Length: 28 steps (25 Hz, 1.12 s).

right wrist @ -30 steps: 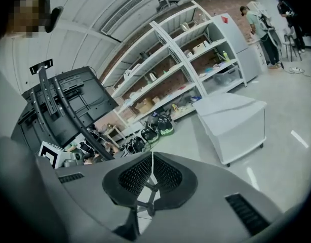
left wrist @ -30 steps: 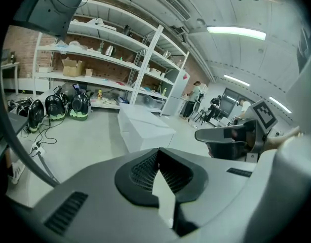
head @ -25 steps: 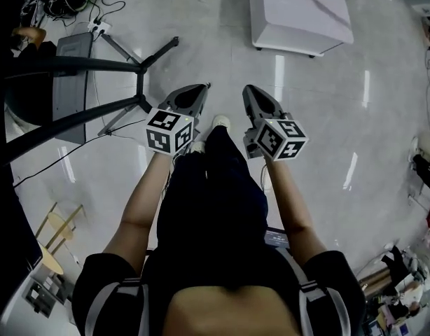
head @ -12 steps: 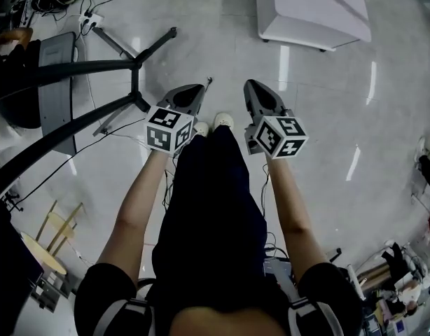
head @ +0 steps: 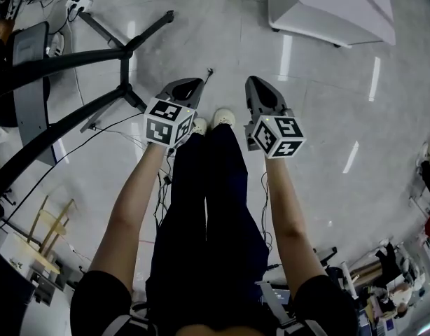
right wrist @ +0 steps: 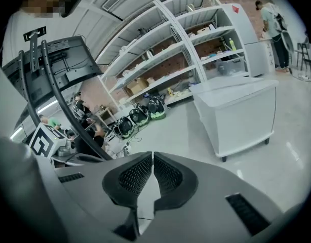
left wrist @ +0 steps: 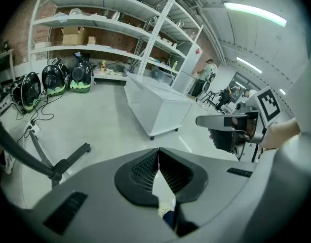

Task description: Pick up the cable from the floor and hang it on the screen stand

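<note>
1. The grey plastic left tongs [head: 192, 84] and right tongs [head: 254, 82] are held closed, nothing gripped.
2. The thin black cable [head: 110, 127] is seen lying on the glossy grey floor [head: 320, 110], beside the black metal screen stand [head: 124, 54].

**Head view:** the camera sits on the person's head and looks steeply down past both forearms to the floor [head: 320, 117]. The left tongs [head: 190, 86] and right tongs [head: 257, 84] lie near the centre.

**Left and right gripper views:** a wide-angle camera rides close behind each pair of tongs and faces out along them across the room.

**Shared content:** all three views show the white wheeled cabinet [head: 327, 9]. Both gripper views show the shelving [left wrist: 94, 39].
</note>
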Each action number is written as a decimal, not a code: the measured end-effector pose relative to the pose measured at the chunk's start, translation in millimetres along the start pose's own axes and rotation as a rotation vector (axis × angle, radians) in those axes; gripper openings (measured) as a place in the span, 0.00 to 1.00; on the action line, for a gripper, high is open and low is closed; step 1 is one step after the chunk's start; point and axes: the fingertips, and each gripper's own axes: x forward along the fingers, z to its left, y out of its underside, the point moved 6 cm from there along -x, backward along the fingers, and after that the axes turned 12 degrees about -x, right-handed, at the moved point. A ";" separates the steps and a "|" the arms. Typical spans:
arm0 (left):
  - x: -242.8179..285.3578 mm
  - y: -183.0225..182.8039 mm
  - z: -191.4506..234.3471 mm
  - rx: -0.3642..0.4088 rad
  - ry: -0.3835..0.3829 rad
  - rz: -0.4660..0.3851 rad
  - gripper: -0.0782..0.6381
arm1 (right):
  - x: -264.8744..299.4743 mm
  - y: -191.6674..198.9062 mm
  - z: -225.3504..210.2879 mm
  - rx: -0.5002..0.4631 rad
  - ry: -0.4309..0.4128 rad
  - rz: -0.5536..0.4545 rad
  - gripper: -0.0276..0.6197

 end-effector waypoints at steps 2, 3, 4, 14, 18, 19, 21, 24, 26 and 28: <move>19.1 15.4 11.0 -0.001 -0.004 0.020 0.12 | 14.6 16.9 -5.5 -0.018 -0.008 0.012 0.08; 29.3 23.2 16.9 -0.002 -0.007 0.031 0.12 | 22.2 25.4 -9.0 -0.026 -0.011 0.020 0.08; 39.6 31.1 23.0 -0.002 -0.010 0.043 0.12 | 29.9 33.9 -12.7 -0.031 -0.013 0.026 0.08; 148.5 112.4 85.4 0.100 -0.030 0.173 0.12 | 102.4 130.0 -46.5 -0.026 0.000 0.069 0.08; 189.3 147.1 110.4 0.106 -0.048 0.244 0.12 | 129.2 161.5 -58.1 -0.042 -0.005 0.074 0.08; 199.2 156.5 119.0 0.092 -0.061 0.256 0.12 | 135.9 169.6 -60.4 -0.042 -0.007 0.072 0.08; 218.4 172.3 134.7 0.071 -0.086 0.268 0.12 | 148.2 186.2 -65.0 -0.045 -0.012 0.071 0.08; 246.3 195.5 155.7 0.071 -0.138 0.279 0.12 | 163.8 211.0 -74.0 -0.041 -0.012 0.068 0.08; 263.4 213.3 165.0 0.067 -0.153 0.297 0.14 | 172.0 229.4 -80.2 -0.032 -0.007 0.070 0.08; 278.9 228.7 171.8 0.045 -0.154 0.308 0.20 | 179.3 246.7 -85.2 -0.021 -0.004 0.072 0.08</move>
